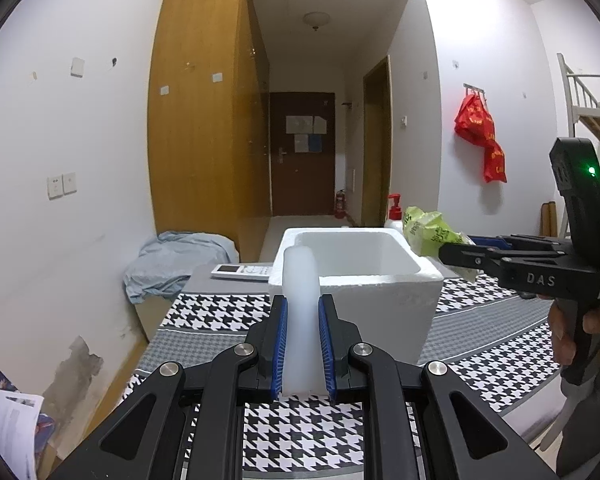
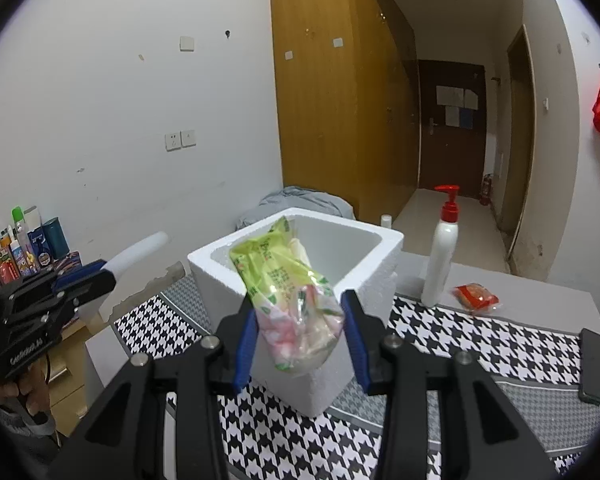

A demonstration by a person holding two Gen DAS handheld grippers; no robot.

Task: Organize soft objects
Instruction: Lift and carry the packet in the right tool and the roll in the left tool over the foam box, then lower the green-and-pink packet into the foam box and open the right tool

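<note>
A white foam box [image 1: 356, 276] [image 2: 296, 280] stands open-topped on the houndstooth cloth. My left gripper [image 1: 303, 304] is shut on a white, translucent soft bar [image 1: 300, 300] that points toward the box's near wall; the same bar [image 2: 140, 252] shows at the left in the right wrist view. My right gripper [image 2: 298, 312] is shut on a green and pink plastic packet [image 2: 290, 300] held in front of the box's near corner. In the left wrist view that packet [image 1: 430, 232] hangs at the box's right rim.
A white pump bottle with a red top [image 2: 442, 256] and a small red packet [image 2: 476, 298] sit right of the box. A remote [image 1: 242, 271] lies left of it. A black flat object [image 2: 592, 364] lies far right. Bottles [image 2: 28, 244] crowd a side shelf. A hand [image 1: 580, 328] grips the right handle.
</note>
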